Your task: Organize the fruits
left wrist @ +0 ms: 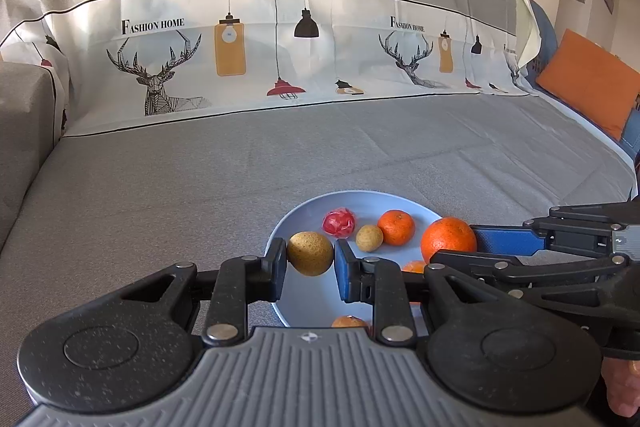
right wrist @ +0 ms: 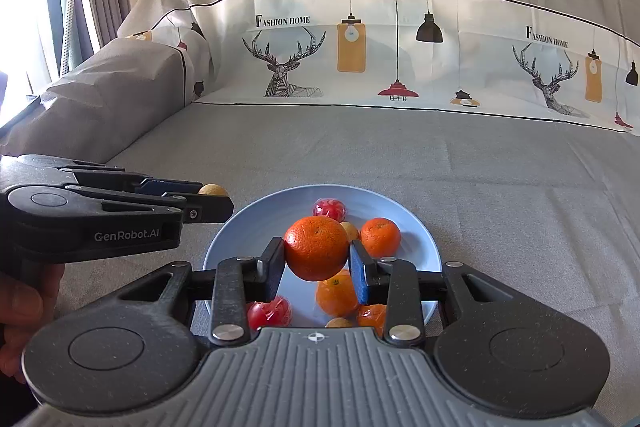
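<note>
my left gripper (left wrist: 310, 259) is clamped on a tan, rough-skinned round fruit (left wrist: 310, 253), held just above the near left part of the light blue plate (left wrist: 280, 227). my right gripper (right wrist: 317, 255) is pinched around a large orange (right wrist: 316, 247), which hangs over the middle of the same plate (right wrist: 224, 247).

lying on the plate i see a red fruit in clear wrap (left wrist: 339, 222) toward the far side, a smaller tan fruit (left wrist: 369, 238) just beside it, and a mandarin (left wrist: 396, 227) to the right of that. nearer to me in the right wrist view sit a second wrapped red fruit (right wrist: 269, 313), another orange (right wrist: 336, 295) and a small mandarin (right wrist: 372, 317).

the plate rests on a grey sofa cover (left wrist: 160, 187) printed with deer and lamps.
</note>
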{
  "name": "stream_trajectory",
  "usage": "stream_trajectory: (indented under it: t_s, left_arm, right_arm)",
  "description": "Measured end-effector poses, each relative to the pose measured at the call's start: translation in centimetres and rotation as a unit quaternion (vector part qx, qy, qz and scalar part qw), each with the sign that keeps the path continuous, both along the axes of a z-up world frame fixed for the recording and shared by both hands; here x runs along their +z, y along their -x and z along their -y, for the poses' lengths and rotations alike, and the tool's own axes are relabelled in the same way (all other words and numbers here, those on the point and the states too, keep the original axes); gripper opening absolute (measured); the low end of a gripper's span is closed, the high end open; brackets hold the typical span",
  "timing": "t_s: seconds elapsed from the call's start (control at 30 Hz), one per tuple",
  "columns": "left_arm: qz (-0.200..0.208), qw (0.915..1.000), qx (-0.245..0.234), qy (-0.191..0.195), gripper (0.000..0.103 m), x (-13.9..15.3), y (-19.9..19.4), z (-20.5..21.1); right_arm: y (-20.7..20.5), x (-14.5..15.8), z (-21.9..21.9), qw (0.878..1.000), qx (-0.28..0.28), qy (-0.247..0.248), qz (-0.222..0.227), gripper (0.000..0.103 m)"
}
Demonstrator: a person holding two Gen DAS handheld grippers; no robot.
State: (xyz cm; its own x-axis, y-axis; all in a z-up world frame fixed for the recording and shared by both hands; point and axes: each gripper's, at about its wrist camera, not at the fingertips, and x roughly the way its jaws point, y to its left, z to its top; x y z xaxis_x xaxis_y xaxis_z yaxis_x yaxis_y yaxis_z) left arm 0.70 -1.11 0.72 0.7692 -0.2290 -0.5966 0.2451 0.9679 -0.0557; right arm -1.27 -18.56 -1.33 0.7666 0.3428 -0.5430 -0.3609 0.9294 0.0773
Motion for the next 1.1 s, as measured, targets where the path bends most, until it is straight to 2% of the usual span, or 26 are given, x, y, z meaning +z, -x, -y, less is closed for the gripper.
stream_trajectory:
  t_s: [0.4,0.43,0.5,0.53,0.57,0.67,0.77,0.83,0.9,0.93,1.0,1.1]
  left_arm:
    - [-0.001,1.0,-0.003,0.003,0.028,0.0,0.1,0.0]
    - [-0.002,1.0,-0.002,0.003,0.029,0.0,0.0,0.0]
    - [-0.002,1.0,0.001,0.006,0.04,0.0,0.0,-0.1]
    - [0.0,1.0,0.003,0.008,0.04,0.1,0.0,-0.2]
    - [0.0,0.9999,0.005,0.009,0.04,0.1,0.0,-0.2]
    - [-0.002,0.9999,0.01,0.01,0.04,0.1,0.0,-0.5]
    - [-0.001,0.9998,0.016,0.012,0.04,0.2,0.1,-0.7]
    - [-0.001,0.9996,0.022,0.015,0.046,0.3,0.2,-0.9]
    - [0.0,0.9994,0.03,0.017,0.061,0.5,0.3,-1.1]
    - [0.001,0.9993,0.034,0.017,0.064,0.6,0.5,-1.2]
    - [0.004,0.999,0.042,0.016,0.082,0.9,0.8,-1.3]
    - [0.006,0.998,0.063,0.01,0.099,1.4,1.5,-1.4]
  right_arm:
    - [0.0,-0.1,-0.1,1.0,0.002,0.001,-0.001,0.036]
    - [0.0,-0.1,-0.2,1.0,0.003,0.001,-0.003,0.037]
    - [-0.1,-0.3,-0.3,1.0,0.003,0.002,-0.011,0.039]
    - [-0.2,-0.4,-0.4,1.0,0.003,0.004,-0.014,0.047]
    - [-0.2,-0.4,-0.4,1.0,0.003,0.007,-0.014,0.051]
    - [-0.1,-0.2,-0.4,1.0,0.0,0.006,-0.009,0.055]
    - [-0.1,-0.2,-0.1,1.0,-0.012,0.005,-0.009,0.064]
    - [-0.1,-0.2,0.2,1.0,-0.021,0.005,-0.009,0.072]
    - [-0.1,-0.2,0.4,0.999,-0.031,0.009,-0.008,0.08]
    - [-0.1,-0.2,0.5,0.999,-0.035,0.011,-0.008,0.084]
    - [0.2,-0.3,0.8,0.999,-0.043,0.016,-0.005,0.089]
    - [0.5,-0.2,1.2,0.998,-0.061,0.026,0.002,0.099]
